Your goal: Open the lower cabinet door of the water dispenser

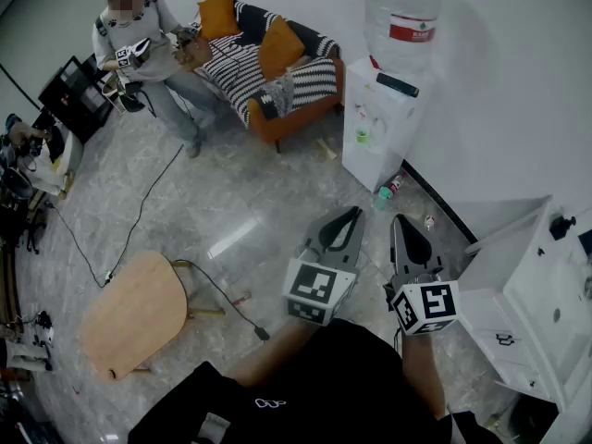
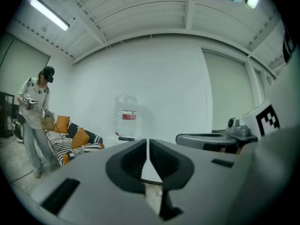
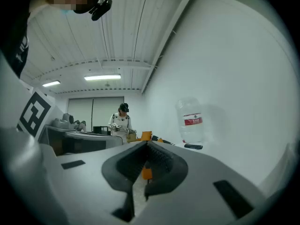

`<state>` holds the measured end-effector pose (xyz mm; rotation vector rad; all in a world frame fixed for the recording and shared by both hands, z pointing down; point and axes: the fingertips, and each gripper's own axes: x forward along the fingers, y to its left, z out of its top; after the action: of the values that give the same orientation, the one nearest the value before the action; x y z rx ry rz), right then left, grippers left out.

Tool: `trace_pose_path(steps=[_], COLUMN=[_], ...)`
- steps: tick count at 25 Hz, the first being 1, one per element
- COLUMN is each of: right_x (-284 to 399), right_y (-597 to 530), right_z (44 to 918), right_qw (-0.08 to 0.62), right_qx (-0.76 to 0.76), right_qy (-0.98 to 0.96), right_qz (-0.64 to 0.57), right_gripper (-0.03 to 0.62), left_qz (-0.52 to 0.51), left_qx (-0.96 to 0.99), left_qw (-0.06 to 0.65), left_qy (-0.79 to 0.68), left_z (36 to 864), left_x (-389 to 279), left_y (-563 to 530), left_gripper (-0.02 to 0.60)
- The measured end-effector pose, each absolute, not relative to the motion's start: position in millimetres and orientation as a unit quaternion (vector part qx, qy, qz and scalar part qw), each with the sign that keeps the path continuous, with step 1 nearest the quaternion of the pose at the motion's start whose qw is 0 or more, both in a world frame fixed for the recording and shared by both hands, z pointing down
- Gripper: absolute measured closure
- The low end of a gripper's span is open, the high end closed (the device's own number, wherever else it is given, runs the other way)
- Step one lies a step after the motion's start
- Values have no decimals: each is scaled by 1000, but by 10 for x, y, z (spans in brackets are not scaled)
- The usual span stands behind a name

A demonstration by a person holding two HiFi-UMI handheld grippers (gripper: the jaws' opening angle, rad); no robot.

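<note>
No word or number can be read anywhere. The bottle point(image 1: 404, 12) wears a red-and-white label point(image 1: 412, 30) whose print is too small to make out in any view, and a small white logo point(image 1: 268, 402) on the black shirt point(image 1: 351, 387) and a dark mark point(image 1: 504, 339) on the white cabinet point(image 1: 546, 294) at right are likewise illegible. The left cube point(image 1: 319, 291) and the right cube point(image 1: 425, 306) carry black-and-white square markers, which are patterns, not letters.
</note>
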<state>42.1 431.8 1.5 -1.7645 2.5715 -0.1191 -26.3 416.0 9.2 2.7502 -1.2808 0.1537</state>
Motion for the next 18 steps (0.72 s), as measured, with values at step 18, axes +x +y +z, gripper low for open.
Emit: trace_pose_path(steps=[18], right_x=[600], right_y=[4387], right_z=[63], right_qw=[17], right_qx=[-578], right_qy=[815], right_qz=[-37], right_gripper=[583], left_qz=[34], left_qx=[905], left_qw=[75], left_qy=[-416], left_z=[115], left_x=[-147], left_y=[4234], left_gripper=[570])
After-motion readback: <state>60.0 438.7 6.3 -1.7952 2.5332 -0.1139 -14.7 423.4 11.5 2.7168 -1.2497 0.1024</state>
